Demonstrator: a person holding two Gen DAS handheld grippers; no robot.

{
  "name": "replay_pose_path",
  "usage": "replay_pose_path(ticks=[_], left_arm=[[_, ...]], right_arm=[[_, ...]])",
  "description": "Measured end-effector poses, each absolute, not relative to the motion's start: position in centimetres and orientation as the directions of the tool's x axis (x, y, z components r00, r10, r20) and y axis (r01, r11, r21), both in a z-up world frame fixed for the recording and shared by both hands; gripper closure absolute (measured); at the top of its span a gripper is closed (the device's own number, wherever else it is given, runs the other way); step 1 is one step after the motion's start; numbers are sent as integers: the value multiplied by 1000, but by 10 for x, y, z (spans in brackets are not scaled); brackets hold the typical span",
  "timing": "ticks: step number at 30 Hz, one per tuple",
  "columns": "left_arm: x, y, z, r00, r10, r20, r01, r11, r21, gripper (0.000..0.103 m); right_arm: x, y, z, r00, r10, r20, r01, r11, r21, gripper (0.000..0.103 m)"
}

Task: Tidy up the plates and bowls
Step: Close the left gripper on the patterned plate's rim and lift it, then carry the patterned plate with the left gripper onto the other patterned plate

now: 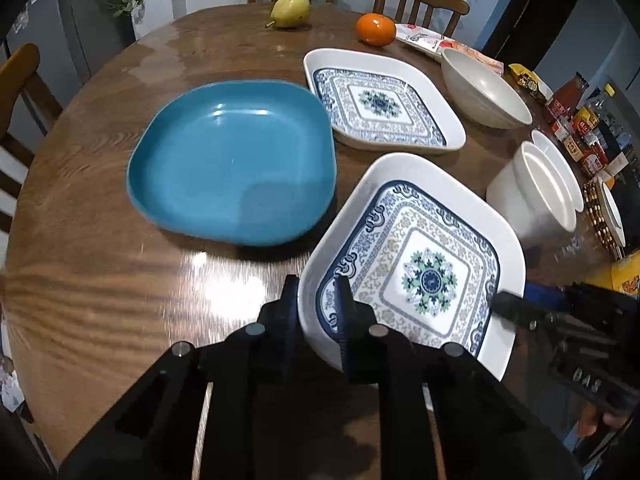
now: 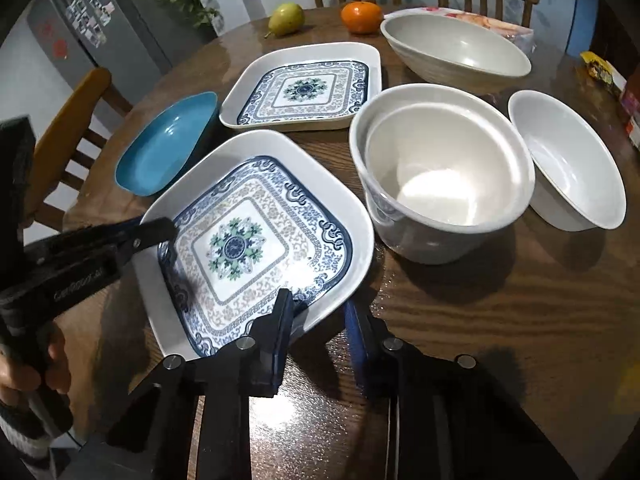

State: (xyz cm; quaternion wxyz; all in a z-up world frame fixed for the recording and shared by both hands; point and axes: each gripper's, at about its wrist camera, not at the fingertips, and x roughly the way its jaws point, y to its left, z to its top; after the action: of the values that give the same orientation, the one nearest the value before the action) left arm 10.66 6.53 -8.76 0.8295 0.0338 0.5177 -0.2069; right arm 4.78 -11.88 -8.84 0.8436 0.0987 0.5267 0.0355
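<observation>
Wooden round table with chairs behind it, crowded with dishes. Low in both views sits a patterned square plate, white-rimmed with blue scrollwork.

The left gripper has its two fingers straddling the plate's near-left rim, one outside and one inside, closed to a narrow gap that appears to pinch the rim. The right gripper straddles the lower-right corner of the same plate; whether its pads press on the rim cannot be told. Gripping from both sides would probably keep the plate level for lifting, perhaps onto the matching plate further up the frame.

The left view shows the whole blue plate, seen only as a sliver in the right view. The right view looks into the nested white bowls, with another white bowl to their right and a grey bowl above.
</observation>
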Motion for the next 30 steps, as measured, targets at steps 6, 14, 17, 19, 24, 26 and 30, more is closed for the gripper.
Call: replay_pose_path(ticks=[6, 14, 17, 19, 24, 26, 30], left_arm=[[66, 78, -76, 410, -281, -868, 332, 932, -145, 88], [27, 100, -76, 412, -222, -884, 219, 966, -140, 88], [19, 109, -84, 396, -202, -896, 161, 976, -149, 88], [13, 111, -89, 379, -191, -906, 142, 979, -147, 87], [-3, 108, -84, 395, -161, -905, 150, 983, -109, 36], [-3, 113, -74, 425, -150, -893, 133, 986, -102, 26], [10, 117, -44, 489, -148, -860, 132, 987, -95, 26]], right_arm=[[34, -115, -79, 430, 194, -882, -24, 979, 204, 82], [25, -93, -69, 409, 249, -878, -161, 967, 199, 82], [28, -81, -72, 405, 245, -881, -206, 963, 173, 81], [29, -73, -78, 385, 232, -893, -232, 961, 150, 81], [20, -79, -75, 373, 249, -894, -252, 954, 161, 70], [16, -89, -63, 408, 253, -877, -247, 956, 161, 65], [15, -118, -29, 480, 294, -827, -196, 954, 225, 64]])
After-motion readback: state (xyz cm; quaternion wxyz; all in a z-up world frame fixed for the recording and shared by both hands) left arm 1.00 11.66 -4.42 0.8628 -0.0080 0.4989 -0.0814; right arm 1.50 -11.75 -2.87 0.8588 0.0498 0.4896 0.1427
